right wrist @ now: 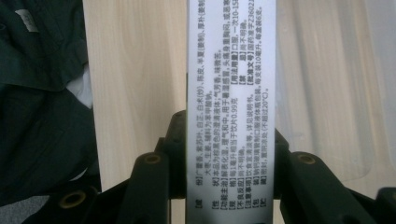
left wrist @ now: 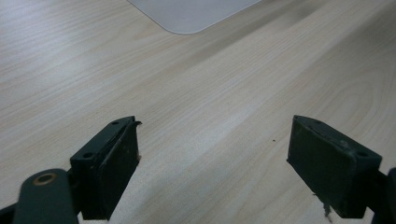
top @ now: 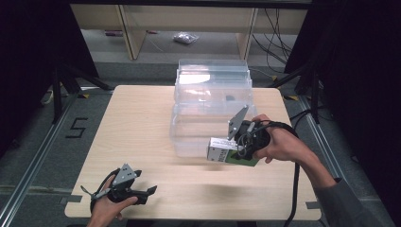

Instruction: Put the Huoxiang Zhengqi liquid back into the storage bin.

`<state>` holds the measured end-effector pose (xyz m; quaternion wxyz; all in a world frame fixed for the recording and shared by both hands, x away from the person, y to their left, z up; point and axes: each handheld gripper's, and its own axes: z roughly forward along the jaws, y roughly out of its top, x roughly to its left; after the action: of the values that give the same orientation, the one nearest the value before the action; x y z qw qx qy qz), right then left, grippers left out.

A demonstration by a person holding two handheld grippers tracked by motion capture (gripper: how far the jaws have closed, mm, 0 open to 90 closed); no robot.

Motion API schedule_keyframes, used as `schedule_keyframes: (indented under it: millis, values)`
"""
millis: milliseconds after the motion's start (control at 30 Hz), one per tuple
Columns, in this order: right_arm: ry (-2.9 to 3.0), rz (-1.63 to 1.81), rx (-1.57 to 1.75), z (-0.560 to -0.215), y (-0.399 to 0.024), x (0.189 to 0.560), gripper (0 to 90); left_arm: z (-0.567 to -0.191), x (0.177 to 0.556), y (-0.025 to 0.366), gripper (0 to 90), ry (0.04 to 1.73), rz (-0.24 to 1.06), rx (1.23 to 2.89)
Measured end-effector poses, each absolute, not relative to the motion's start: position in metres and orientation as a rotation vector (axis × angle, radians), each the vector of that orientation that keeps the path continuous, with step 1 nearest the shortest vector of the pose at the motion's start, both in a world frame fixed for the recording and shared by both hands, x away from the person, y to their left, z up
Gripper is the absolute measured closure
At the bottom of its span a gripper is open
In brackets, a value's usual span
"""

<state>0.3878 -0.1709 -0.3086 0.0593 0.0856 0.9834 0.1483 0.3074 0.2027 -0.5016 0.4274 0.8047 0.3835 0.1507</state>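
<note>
One small box (top: 226, 152) is clamped in the right gripper (top: 236, 147), held above the table (top: 142, 137) beside the clear bin (top: 210, 101). Next, likely lift it over the bin's wall. The left gripper (top: 142, 191) rests open.

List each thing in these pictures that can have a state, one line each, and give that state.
Left claw: open, nothing between the jaws, low over the table.
Right claw: shut on the box, held above the table.
Box: gripped, off the table, in front of the bin.
Bin: clear plastic, standing on the table; whether it is lidded, cannot tell.
</note>
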Motion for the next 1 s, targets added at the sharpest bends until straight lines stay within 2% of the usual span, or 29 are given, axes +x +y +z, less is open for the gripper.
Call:
schedule_keyframes:
  millis: [600, 1000]
  values:
    - [2.950, 0.385, 0.280, -0.289, -0.173, 0.432, 64.8, -0.502, 0.308, 0.204, 15.8, 0.948, 0.377, 2.020]
    - [2.941, 0.364, 0.297, -0.298, -0.178, 0.469, 64.8, -0.503, 0.308, 0.203, 15.8, 0.957, 0.372, 1.998]
